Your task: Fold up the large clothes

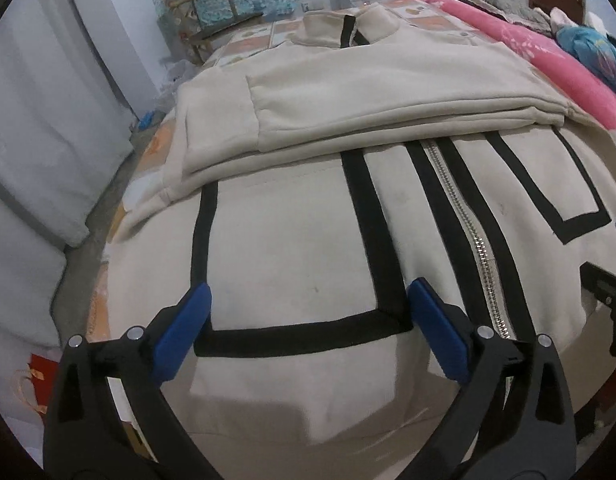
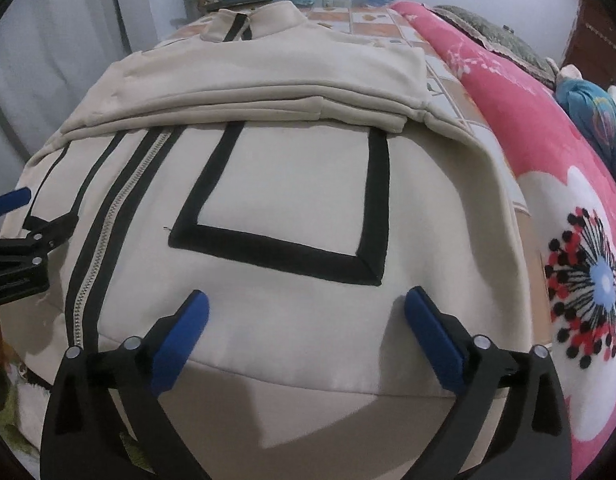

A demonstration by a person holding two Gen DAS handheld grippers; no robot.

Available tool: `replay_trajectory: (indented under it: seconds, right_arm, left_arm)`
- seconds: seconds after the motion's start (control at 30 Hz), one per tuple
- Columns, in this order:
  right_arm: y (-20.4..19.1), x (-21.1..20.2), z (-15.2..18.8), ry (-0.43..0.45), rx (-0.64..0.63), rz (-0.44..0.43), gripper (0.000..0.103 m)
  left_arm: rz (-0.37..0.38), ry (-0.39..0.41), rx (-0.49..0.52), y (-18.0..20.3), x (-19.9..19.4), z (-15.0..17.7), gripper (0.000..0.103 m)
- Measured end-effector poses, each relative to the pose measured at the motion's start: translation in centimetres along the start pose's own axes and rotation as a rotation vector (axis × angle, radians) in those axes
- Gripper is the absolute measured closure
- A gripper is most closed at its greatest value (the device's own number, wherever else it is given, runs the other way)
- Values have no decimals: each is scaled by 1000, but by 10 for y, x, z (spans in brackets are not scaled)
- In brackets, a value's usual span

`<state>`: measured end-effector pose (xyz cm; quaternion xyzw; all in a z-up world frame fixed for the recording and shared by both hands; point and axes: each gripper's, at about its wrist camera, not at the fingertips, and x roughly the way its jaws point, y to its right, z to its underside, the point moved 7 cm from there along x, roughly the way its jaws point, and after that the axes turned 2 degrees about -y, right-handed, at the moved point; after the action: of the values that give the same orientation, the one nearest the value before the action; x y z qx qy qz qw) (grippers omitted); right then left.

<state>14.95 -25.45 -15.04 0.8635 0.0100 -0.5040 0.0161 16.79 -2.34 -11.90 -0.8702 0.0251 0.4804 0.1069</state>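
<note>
The cream jacket (image 1: 291, 240) lay zipped and flat on the bed (image 2: 392, 26), sleeves folded across its chest, while the left hand-held gripper (image 1: 308, 304) and right hand-held gripper (image 2: 305, 308) hovered over its hem, both spread wide, grasping nothing.

Both wrist views look steeply down, close, sharing the jacket's (image 1: 291, 248) zipper (image 2: 107, 216)

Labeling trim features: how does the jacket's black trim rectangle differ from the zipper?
The black trim rectangle is matte black, a wide flat band that turns corners. The zipper is shiny silver with teeth, narrower, one straight line. Both lie flat on the front of the beige jacket.
</note>
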Motion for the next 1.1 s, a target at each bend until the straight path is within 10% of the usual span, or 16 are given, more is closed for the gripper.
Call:
replay_trajectory:
  seconds: [1.1]
  right_arm:
    - [1, -1, 3, 19, 29, 27, 7]
  left_arm:
    - [83, -43, -119, -8, 4, 5, 7]
